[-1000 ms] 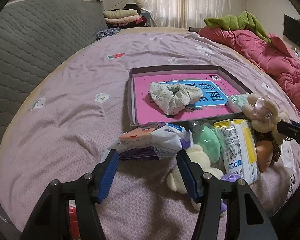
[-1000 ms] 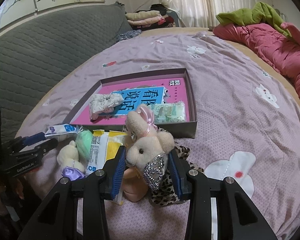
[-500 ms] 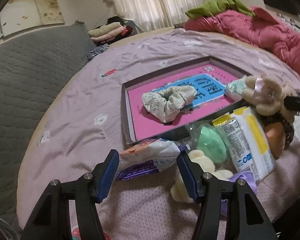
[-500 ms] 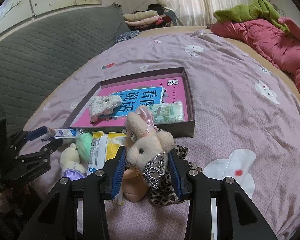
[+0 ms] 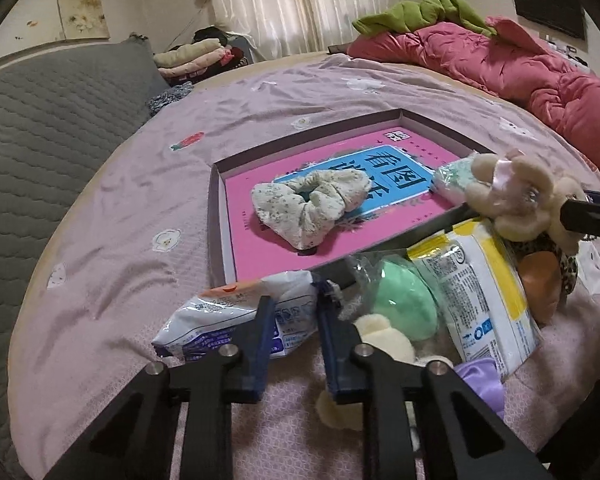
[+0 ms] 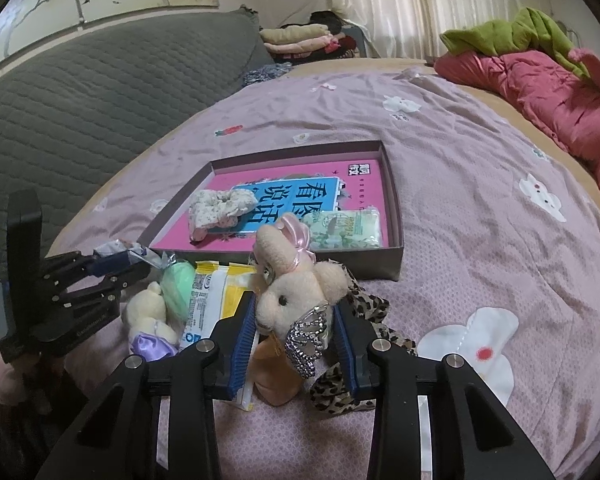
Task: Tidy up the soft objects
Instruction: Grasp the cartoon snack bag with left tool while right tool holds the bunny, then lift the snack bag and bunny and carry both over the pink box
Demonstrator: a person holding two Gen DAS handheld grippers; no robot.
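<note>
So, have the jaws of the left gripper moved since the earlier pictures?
Yes. The left gripper has its jaws closing inward on the wipes packet, which lies before the fixed box.

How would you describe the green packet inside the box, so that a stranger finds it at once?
On the pink bedspread lies a shallow brown cardboard box with a pink book inside. The pale green printed plastic packet lies in its near right corner. Unlike the floral fabric scrunchie beside it, it is flat and shiny.

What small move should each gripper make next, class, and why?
Probably lift both and carry them to the box. The left gripper is closing on the wipes pack; the right gripper is closing on the plush bunny. Both things lie outside the box.
</note>
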